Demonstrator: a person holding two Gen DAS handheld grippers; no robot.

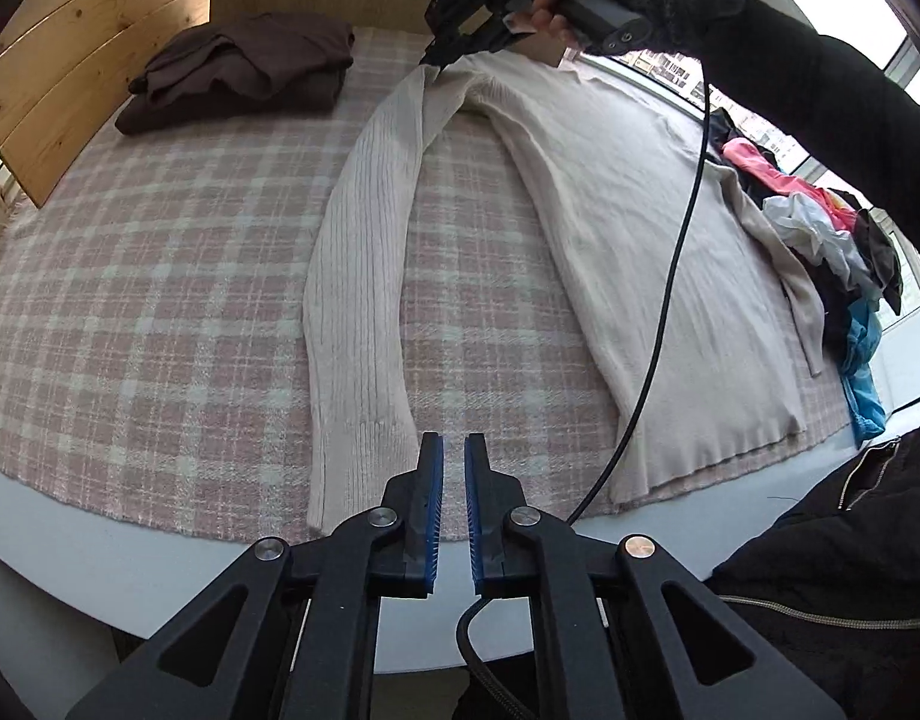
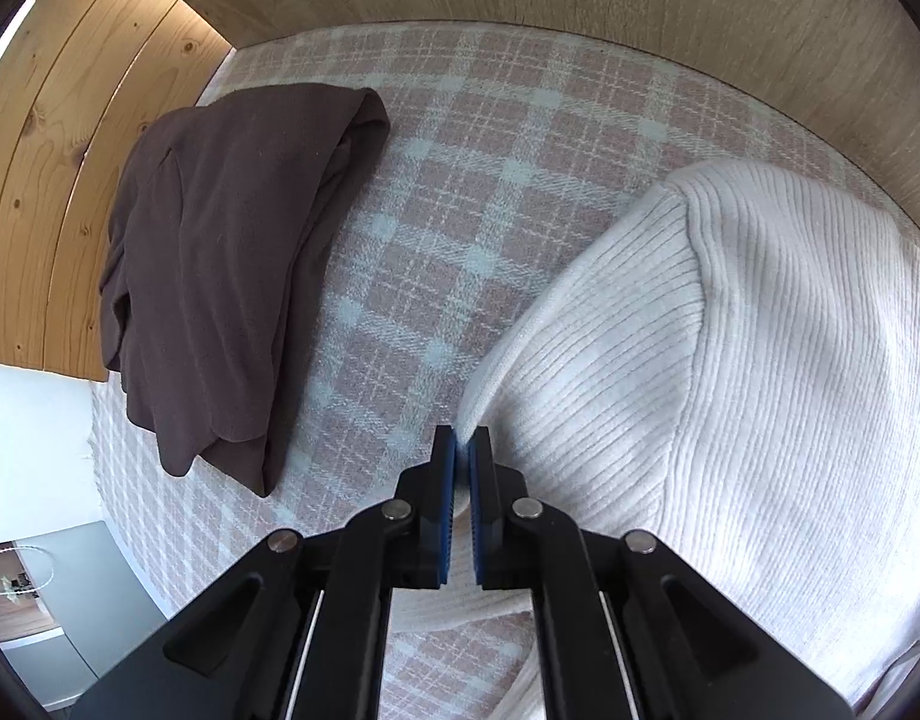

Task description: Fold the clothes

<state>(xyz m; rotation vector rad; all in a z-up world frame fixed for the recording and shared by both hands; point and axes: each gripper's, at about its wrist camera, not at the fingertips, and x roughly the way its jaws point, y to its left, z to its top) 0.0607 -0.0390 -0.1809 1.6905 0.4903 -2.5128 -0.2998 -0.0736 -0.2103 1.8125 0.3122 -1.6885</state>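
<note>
Cream ribbed knit sweater (image 1: pixel 610 228) lies flat mid-frame, its sleeve (image 1: pixel 358 312) running lengthwise toward the left gripper (image 1: pixel 454 450), fingers apart just beside the cuff; right gripper (image 2: pixel 463 450) is clamped on the sleeve's shoulder end, upper centre.

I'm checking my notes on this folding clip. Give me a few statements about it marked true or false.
1. The right gripper pinches the cream sweater at its shoulder. True.
2. The left gripper holds the sleeve. False: it is open, holding nothing.
3. The brown garment lies spread flat. False: it sits folded near the wooden wall.
4. A pile of mixed clothes lies beyond the sweater. True.
</note>
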